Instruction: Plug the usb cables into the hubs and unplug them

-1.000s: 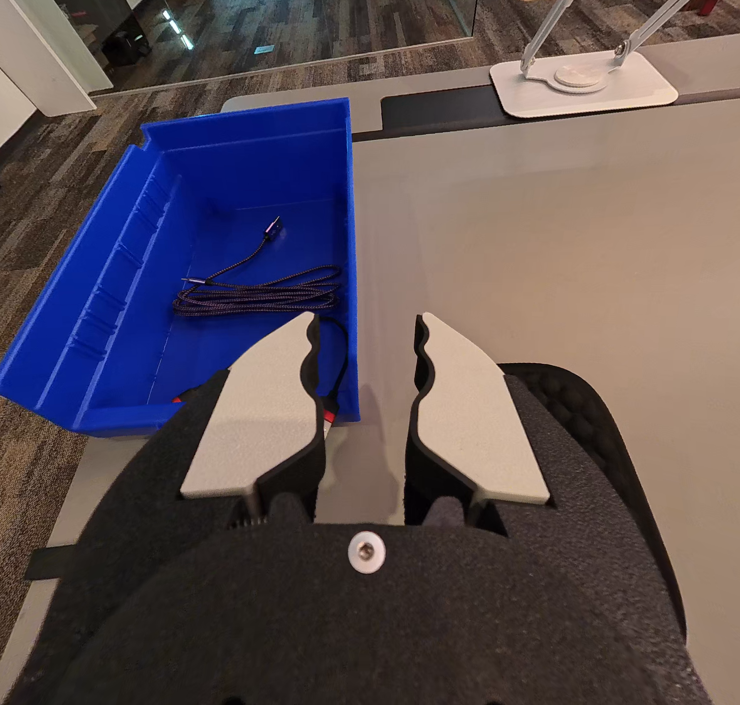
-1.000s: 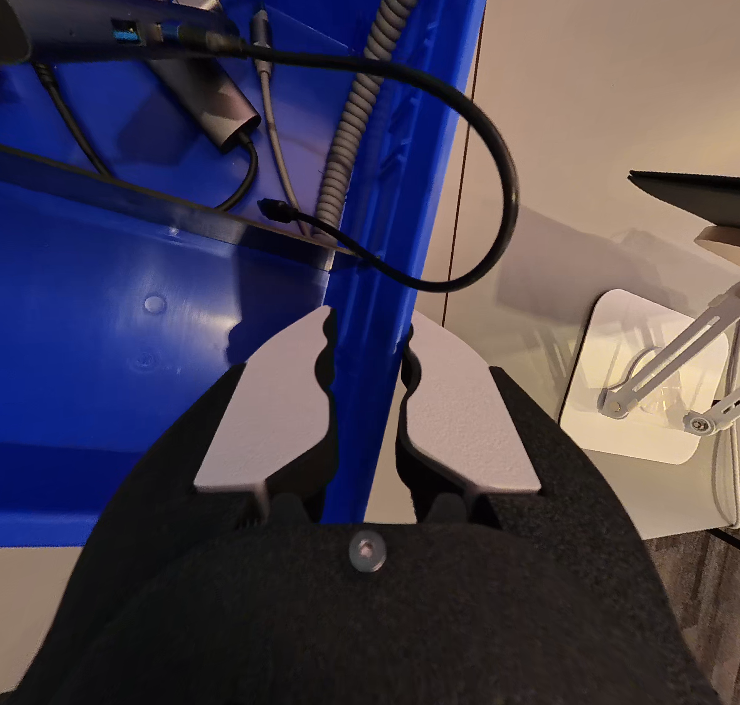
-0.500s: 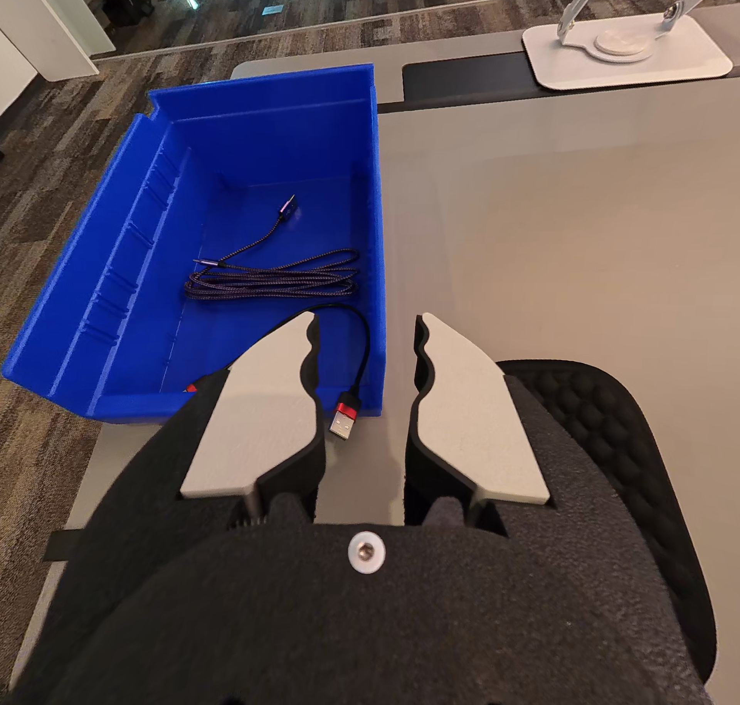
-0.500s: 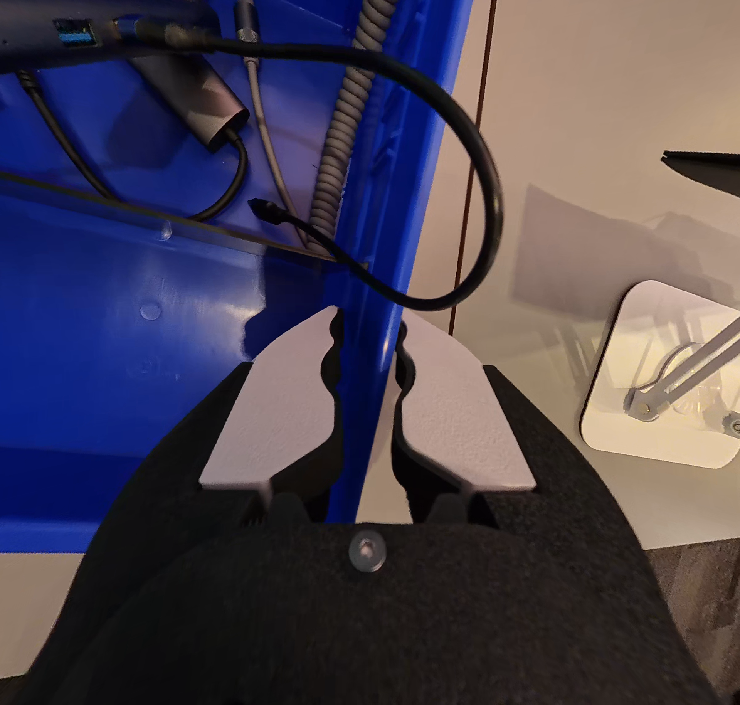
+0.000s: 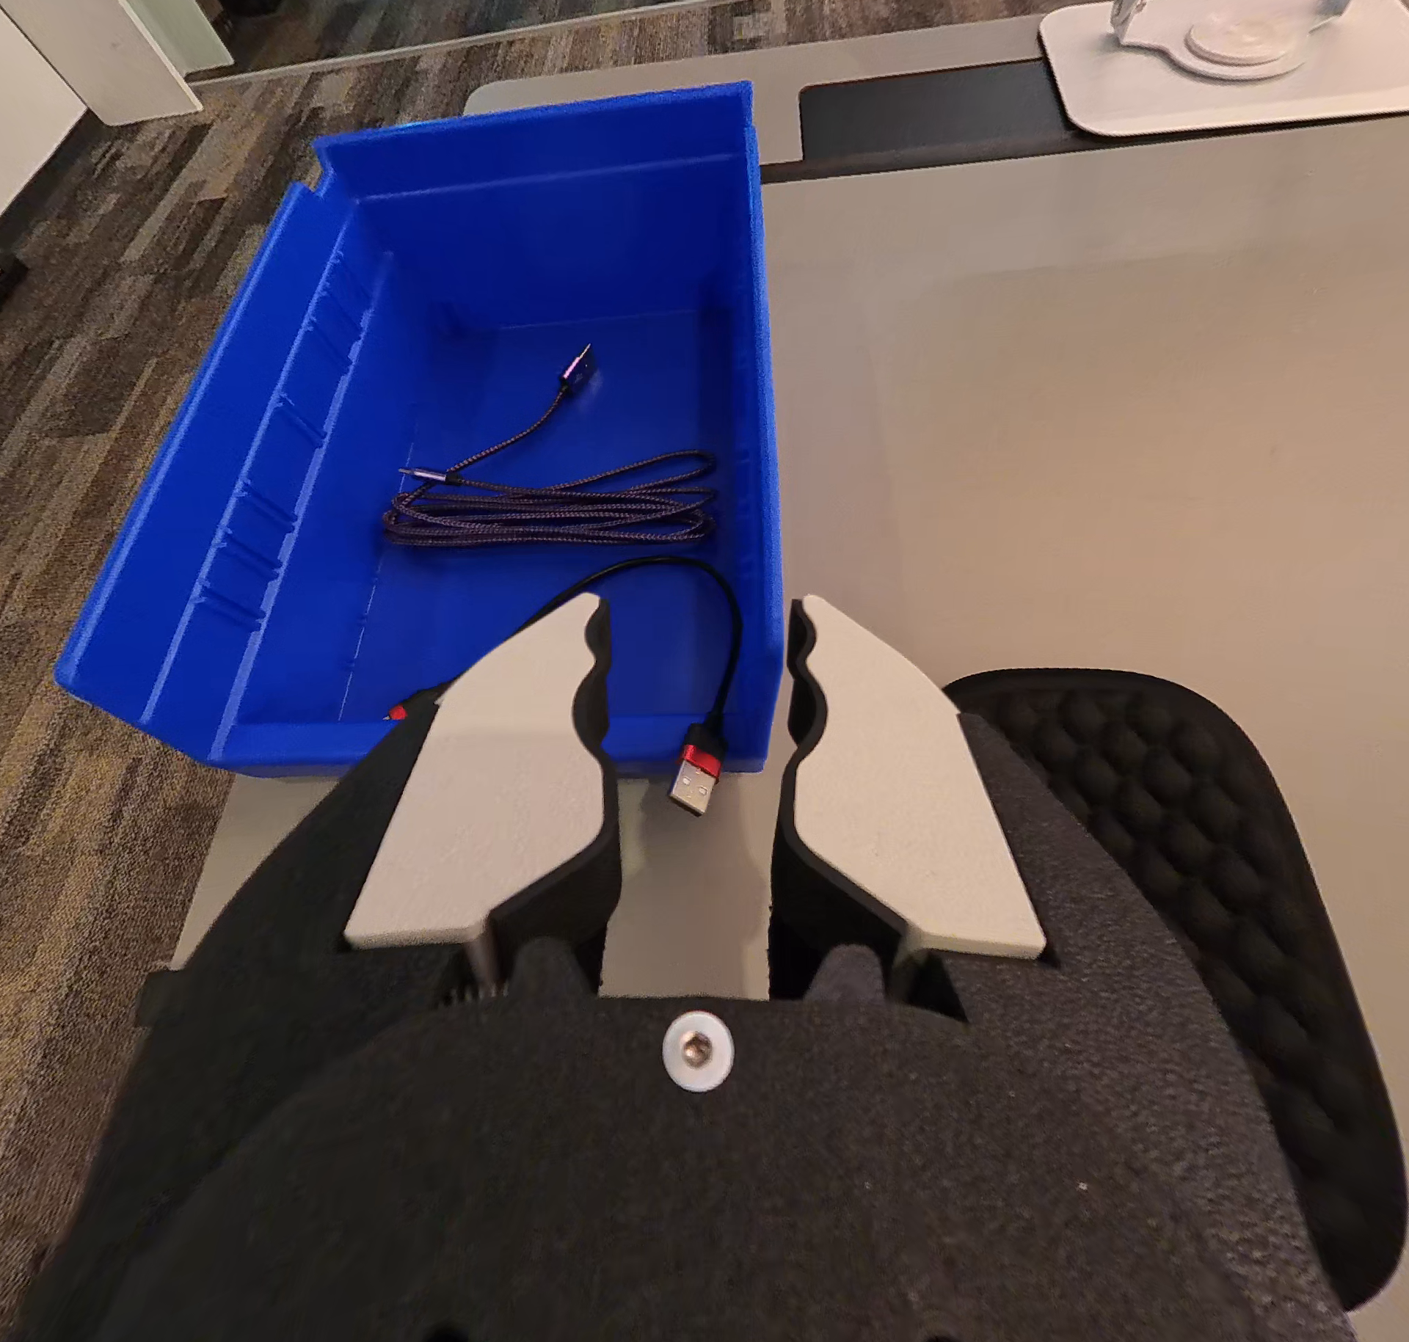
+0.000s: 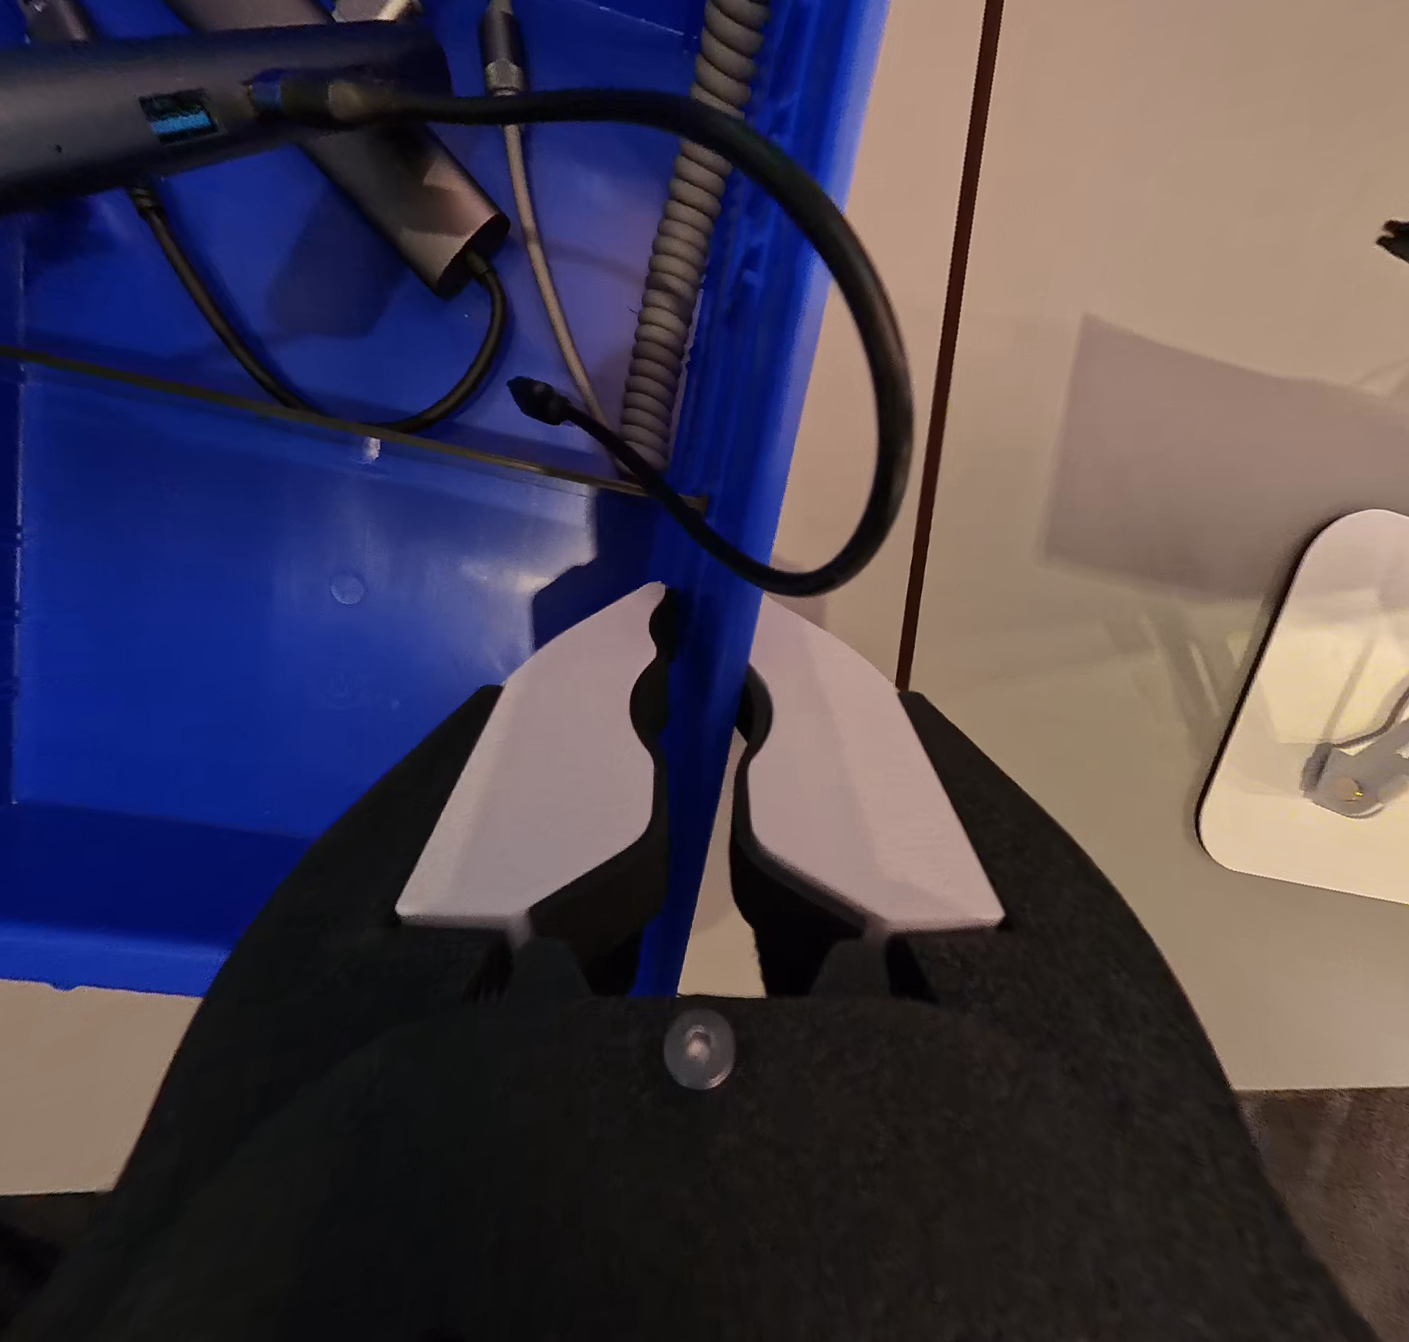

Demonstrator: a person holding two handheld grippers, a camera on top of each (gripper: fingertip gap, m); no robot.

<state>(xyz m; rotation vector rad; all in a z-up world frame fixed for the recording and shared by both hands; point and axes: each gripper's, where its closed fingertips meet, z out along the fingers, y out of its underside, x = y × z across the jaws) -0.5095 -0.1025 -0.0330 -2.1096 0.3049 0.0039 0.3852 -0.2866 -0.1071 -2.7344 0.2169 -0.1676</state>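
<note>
left gripper (image 5: 694, 619): jaws wide apart, holding nothing, above the near right corner of blue bin (image 5: 229, 543)
red-black USB cable (image 5: 728, 650): runs over the bin's near wall, plug (image 5: 695, 775) hanging outside between the fingers, not gripped
braided cable (image 5: 549, 512): coiled on the bin floor
right gripper (image 6: 705, 619): jaws narrow, clamped on the side wall of second blue bin (image 6: 732, 467)
grey hub (image 6: 114, 124): above that bin, black cable (image 6: 877, 360) plugged in, looping over the wall
second hub (image 6: 427, 223), coiled grey cord (image 6: 678, 238): inside the bin
table (image 5: 1067, 429): beige

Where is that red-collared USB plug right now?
In the left wrist view, the USB plug hangs over the blue bin's near wall, close to its right corner, just ahead of the open left hand-held gripper.
</note>
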